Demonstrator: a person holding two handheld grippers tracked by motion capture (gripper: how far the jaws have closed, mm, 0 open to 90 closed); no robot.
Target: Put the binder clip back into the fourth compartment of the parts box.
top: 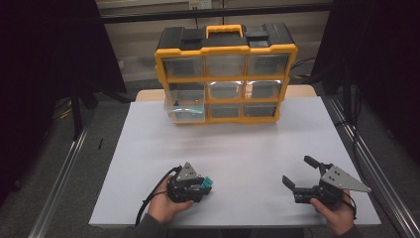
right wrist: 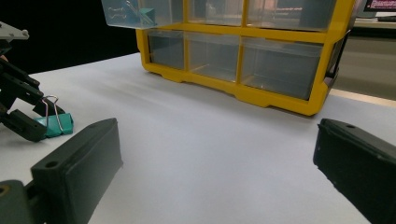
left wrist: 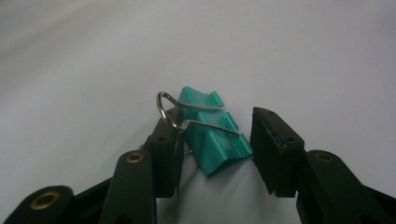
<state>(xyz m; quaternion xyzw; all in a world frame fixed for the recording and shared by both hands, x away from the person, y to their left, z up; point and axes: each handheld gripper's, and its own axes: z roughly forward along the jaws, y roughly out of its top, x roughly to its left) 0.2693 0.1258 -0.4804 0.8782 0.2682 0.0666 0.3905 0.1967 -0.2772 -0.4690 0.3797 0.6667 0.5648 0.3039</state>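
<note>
L gripper (top: 202,186) lay low on the table, jaws half-open around teal binder clip (left wrist: 212,133), left pad touching; R gripper (top: 303,174) rested wide open, empty.

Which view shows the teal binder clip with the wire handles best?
The left gripper view: the teal binder clip lies close up between the left gripper jaws, wire handles distinct. The high view shows a small teal spot at that gripper's tip. The right gripper view shows it small at the left edge.

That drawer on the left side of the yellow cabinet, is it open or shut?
Open. The middle-left drawer juts forward out of the yellow cabinet, past the flush fronts of its neighbours, with something teal inside.
</note>
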